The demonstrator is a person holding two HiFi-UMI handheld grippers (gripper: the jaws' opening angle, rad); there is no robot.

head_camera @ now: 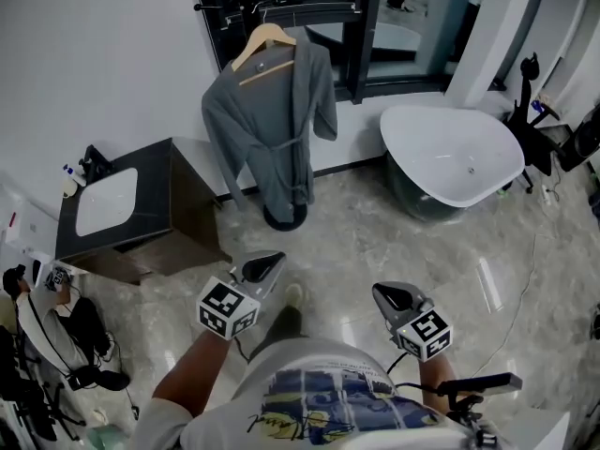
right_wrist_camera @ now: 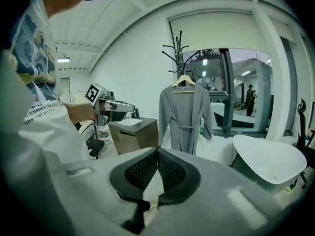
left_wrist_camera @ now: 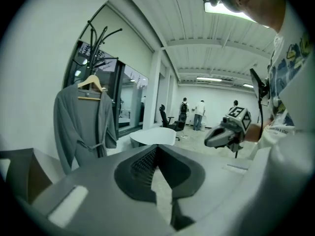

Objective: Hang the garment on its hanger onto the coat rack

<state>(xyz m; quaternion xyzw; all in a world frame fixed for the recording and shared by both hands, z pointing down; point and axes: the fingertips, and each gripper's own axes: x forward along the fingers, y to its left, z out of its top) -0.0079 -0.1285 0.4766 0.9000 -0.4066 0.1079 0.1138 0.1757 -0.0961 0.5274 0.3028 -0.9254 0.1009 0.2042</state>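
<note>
While both jaw pairs are shut on nothing, left gripper (head_camera: 272, 261) and right gripper (head_camera: 382, 293) are held low. Grey belted fabric robe (head_camera: 272, 129) on pale wooden hanger (head_camera: 265, 37) is seen hung from black metal coat rack (right_wrist_camera: 178, 45), well ahead, long axis vertical. Left gripper is judged nearer.

The head view looks steeply down from above the left gripper (head_camera: 267, 262) and right gripper (head_camera: 389, 296). Each gripper view sits close behind its own jaws, looking forward. All three views share the robe (head_camera: 272, 129), well ahead of both grippers.
</note>
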